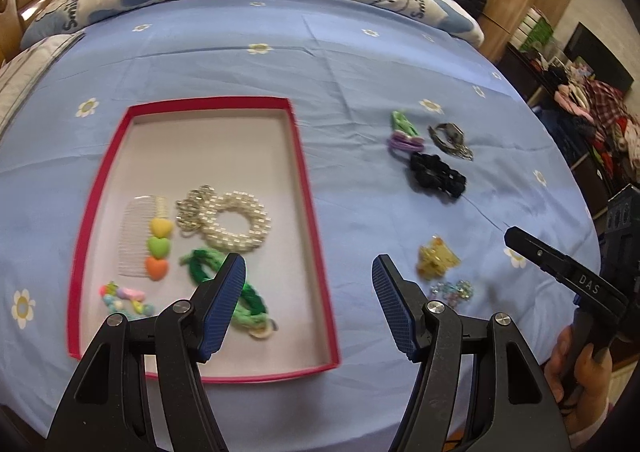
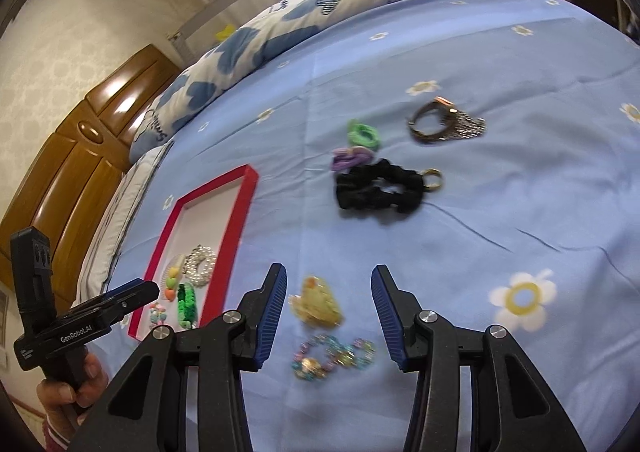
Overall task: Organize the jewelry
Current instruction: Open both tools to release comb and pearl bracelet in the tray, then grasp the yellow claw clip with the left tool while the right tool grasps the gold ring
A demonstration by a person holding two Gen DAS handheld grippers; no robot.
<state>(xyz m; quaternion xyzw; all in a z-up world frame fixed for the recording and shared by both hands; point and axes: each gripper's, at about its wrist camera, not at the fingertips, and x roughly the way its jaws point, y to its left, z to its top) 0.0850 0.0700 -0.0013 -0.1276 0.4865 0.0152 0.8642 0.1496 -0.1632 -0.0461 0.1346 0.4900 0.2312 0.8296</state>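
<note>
Several pieces already lay in the red-rimmed box (image 1: pixel 310 188) on the bed (image 1: pixel 340 64): a clear comb (image 1: pixel 134 236) with three heart clips (image 1: pixel 159 248), a pearl bracelet (image 1: pixel 236 226), a green braided band (image 1: pixel 224 284) and a pastel bead string (image 1: pixel 124 298). Others waited loose on the sheet toward the bed's right edge: a yellow claw clip (image 2: pixel 318 306) and a beaded bracelet (image 2: pixel 334 358) nearest, then a black scrunchie (image 2: pixel 380 188), purple and green hair ties (image 2: pixel 358 144) and a fringed metal ring (image 2: pixel 444 124) farther up.

Sorting looked about half done, between one drop and the next pick. The left tool (image 1: pixel 308 304) hung over the box's near right corner, jaws well apart and empty. The right tool (image 2: pixel 330 316) hovered above the yellow claw clip, jaws part open with nothing between the pads.

That clip seemed the likely next target: the right tool would need to come down, straddle it and close firmly, since the hard, lumpy plastic could slip, then carry it into the box's bare far end.
</note>
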